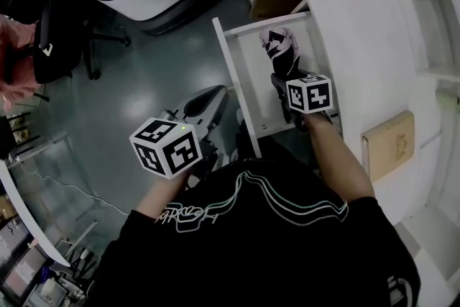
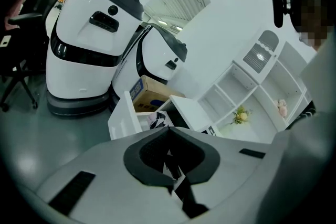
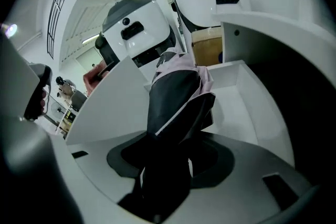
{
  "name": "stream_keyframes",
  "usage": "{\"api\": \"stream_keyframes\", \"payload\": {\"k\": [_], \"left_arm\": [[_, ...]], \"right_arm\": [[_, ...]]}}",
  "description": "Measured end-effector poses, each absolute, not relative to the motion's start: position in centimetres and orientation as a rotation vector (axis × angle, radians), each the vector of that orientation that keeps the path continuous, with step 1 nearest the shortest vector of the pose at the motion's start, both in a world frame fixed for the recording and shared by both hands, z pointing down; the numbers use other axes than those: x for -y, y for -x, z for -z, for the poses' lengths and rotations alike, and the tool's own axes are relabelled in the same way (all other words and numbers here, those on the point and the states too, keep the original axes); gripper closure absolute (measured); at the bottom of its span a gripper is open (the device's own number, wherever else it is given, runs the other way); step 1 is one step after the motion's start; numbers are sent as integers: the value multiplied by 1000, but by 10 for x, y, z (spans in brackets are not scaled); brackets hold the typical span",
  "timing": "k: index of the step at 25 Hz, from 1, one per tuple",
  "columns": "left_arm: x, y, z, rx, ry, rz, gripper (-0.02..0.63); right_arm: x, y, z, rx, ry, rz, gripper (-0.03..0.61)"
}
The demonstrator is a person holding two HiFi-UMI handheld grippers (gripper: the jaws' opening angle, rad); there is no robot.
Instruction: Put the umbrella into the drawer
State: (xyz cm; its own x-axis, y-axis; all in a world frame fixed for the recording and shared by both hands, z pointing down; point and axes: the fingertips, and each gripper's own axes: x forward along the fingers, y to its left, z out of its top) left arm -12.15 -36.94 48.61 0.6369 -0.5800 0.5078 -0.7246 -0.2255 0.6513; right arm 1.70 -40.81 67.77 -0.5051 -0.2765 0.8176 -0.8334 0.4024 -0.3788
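One load only: the right tool (image 3: 173,157) has its jaws set wide around the lower part of the folded umbrella (image 1: 279,47), holding it over the open drawer (image 1: 231,72) between the white walls; whether it touches the bottom I cannot tell. The left tool (image 1: 208,103) hangs aside above the floor, jaws together and empty. The umbrella looks light and compact, with a stiff core under loose, likely slippery cloth, so the sound hold is probably mid-bundle, squeezing through to the shaft, not on a fold
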Motion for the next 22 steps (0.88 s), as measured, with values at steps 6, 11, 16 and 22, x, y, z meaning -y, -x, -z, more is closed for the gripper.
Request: {"api": "stream_keyframes", "payload": {"k": [6, 11, 16, 22], "left_arm": [[375, 131, -501, 1040, -1886, -201, 594], [374, 135, -513, 1051, -1856, -207, 594], [373, 134, -516, 1052, -1848, -210, 594], [373, 136, -517, 1062, -1840, -206, 594]], "right_arm": [[412, -14, -725, 1893, -933, -1049, 357], [411, -14, -749, 1847, -916, -1016, 357], [408, -12, -764, 1828, -916, -1000, 356], [409, -9, -767, 1823, -913, -965, 348]]}}
